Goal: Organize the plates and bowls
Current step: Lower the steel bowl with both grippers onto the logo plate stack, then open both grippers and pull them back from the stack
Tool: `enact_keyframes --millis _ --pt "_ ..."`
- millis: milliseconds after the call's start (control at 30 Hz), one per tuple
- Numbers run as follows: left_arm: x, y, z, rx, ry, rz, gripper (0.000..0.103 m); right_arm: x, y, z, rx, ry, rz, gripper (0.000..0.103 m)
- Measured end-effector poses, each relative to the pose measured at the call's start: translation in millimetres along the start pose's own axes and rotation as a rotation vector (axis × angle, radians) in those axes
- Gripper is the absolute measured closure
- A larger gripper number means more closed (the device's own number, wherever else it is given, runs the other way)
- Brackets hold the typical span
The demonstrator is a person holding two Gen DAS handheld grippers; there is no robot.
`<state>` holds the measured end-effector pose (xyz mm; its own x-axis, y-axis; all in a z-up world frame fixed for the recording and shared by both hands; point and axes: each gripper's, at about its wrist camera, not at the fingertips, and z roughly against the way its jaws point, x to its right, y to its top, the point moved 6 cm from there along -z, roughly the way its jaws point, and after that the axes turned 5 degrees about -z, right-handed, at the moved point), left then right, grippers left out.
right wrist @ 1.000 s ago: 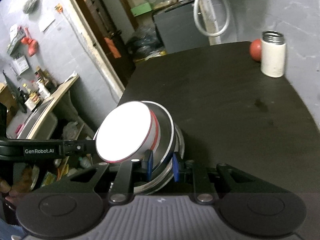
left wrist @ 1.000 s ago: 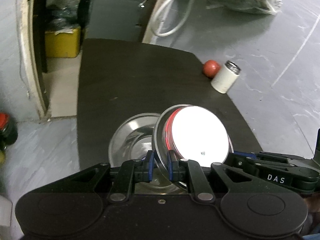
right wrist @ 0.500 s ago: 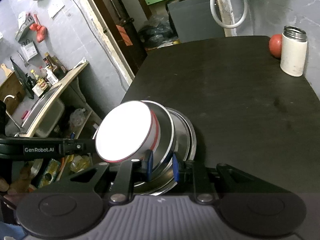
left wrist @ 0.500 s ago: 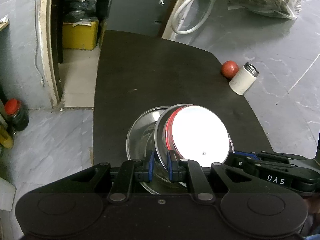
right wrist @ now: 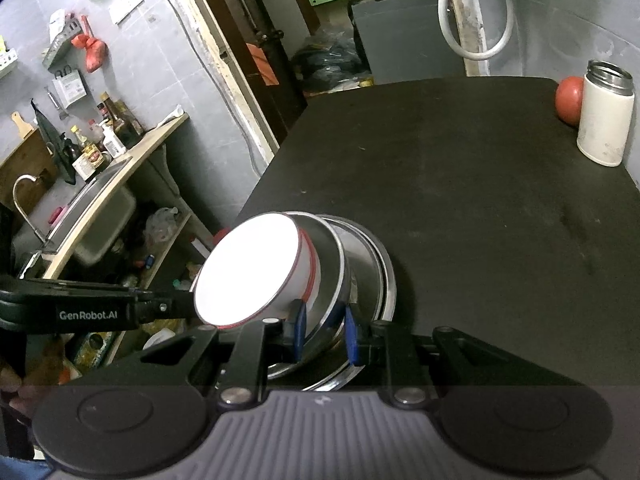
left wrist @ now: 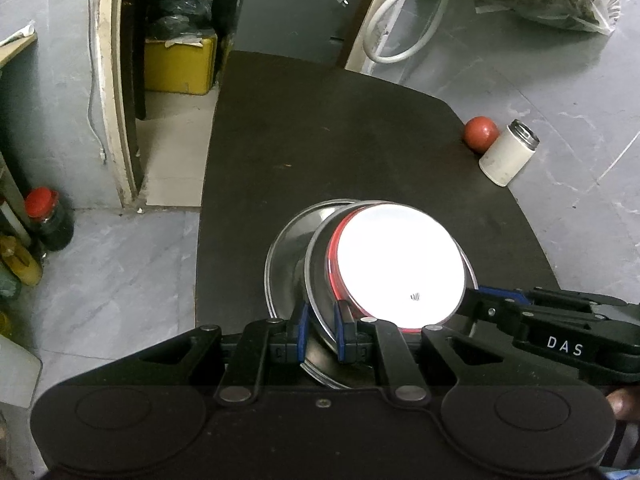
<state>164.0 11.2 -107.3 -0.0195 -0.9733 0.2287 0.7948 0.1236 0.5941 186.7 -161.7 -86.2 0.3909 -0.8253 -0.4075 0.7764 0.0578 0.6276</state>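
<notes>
A white bowl (left wrist: 396, 264) with a red rim line sits upside down and tilted on a steel bowl (left wrist: 320, 280). My left gripper (left wrist: 322, 330) is shut on that steel bowl's near rim. From the opposite side my right gripper (right wrist: 324, 330) is shut on the same steel bowl (right wrist: 332, 272), with the white bowl (right wrist: 248, 268) to its left. A wider steel bowl (left wrist: 284, 256) lies beneath them on the black table (left wrist: 340, 152), near its front left corner. Each view shows the other gripper's body beside the stack.
A red ball (left wrist: 481, 134) and a white flask (left wrist: 508, 156) stand at the table's right edge by the wall. Left of the table the floor drops away, with a yellow box (left wrist: 180, 64), a red-lidded jar (left wrist: 48, 220) and a sink counter (right wrist: 100, 184).
Both grippers have carried the steel bowl and white bowl rightward, and it now sits more squarely over the wider steel bowl on the table. Both grips are unchanged.
</notes>
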Motion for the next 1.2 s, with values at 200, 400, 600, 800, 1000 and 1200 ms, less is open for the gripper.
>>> enact_keyframes --millis 200,400,600,800,1000,1200 --pt "3 0 1 0.016 0.019 -0.001 0.089 2 -3 -1 -0.008 0.011 -0.009 0.080" --pt "6 -3 4 0.030 0.038 0.008 0.089 3 -5 -3 -0.013 0.016 -0.012 0.080" --pt "10 -5 6 0.047 0.072 0.005 0.088 -2 -4 -3 -0.006 0.003 0.036 0.078" --pt "11 -8 10 0.057 0.098 0.015 0.079 -4 -3 -2 0.003 -0.021 0.059 0.071" --pt "10 -7 14 0.066 0.100 0.008 0.068 -3 -6 3 0.016 -0.042 0.040 0.061" --pt "6 -8 25 0.100 0.096 -0.007 0.049 -3 -6 10 0.046 -0.084 0.022 0.045"
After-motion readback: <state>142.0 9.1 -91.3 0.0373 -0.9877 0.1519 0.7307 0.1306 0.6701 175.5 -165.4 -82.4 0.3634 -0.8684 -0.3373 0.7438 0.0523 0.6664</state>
